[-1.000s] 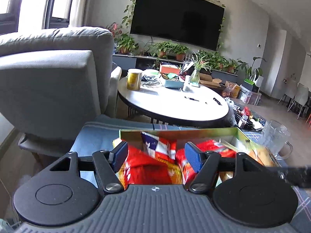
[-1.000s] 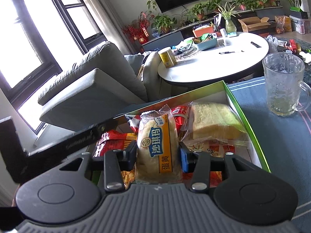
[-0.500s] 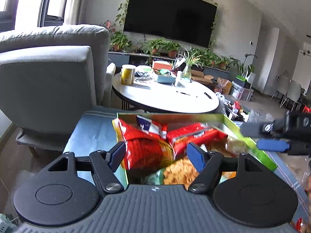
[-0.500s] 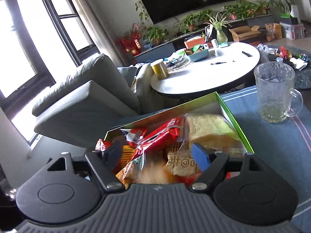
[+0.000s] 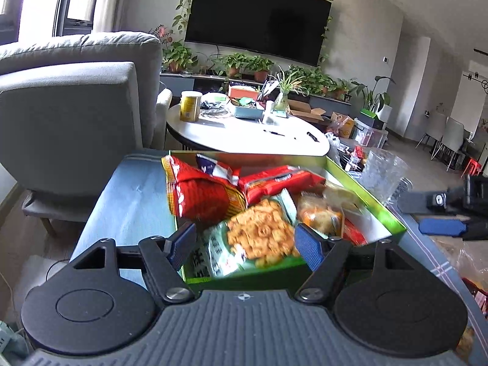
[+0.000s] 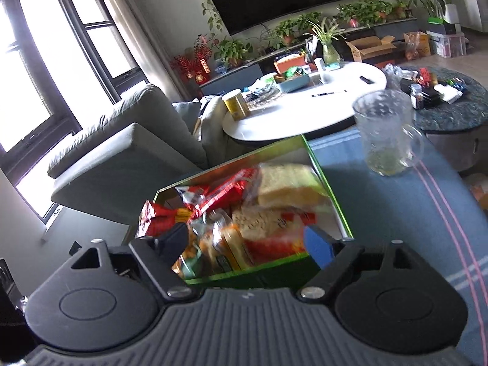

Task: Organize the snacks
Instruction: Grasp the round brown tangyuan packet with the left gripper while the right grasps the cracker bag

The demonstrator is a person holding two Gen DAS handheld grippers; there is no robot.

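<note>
A green box (image 5: 381,213) full of snack packs stands on a blue cloth. In it are a red bag (image 5: 201,195), a green cracker bag (image 5: 259,238), a red biscuit pack (image 5: 280,180) and a wrapped bread (image 6: 286,186). A yellow bun pack (image 6: 231,250) lies in the box's near part. My left gripper (image 5: 245,245) is open and empty, above the box's near edge. My right gripper (image 6: 248,242) is open and empty, above the same edge; its blue finger (image 5: 442,227) shows at the right of the left wrist view.
A glass mug (image 6: 384,134) stands on the cloth right of the box. A grey armchair (image 5: 70,116) is at the left. A white round table (image 5: 244,134) with a yellow can (image 5: 189,106) and clutter stands behind. More snack packs (image 5: 466,262) lie at the right.
My right gripper opened and let the yellow bun pack drop into the box, then drew back. My left gripper also drew back and rose from the box.
</note>
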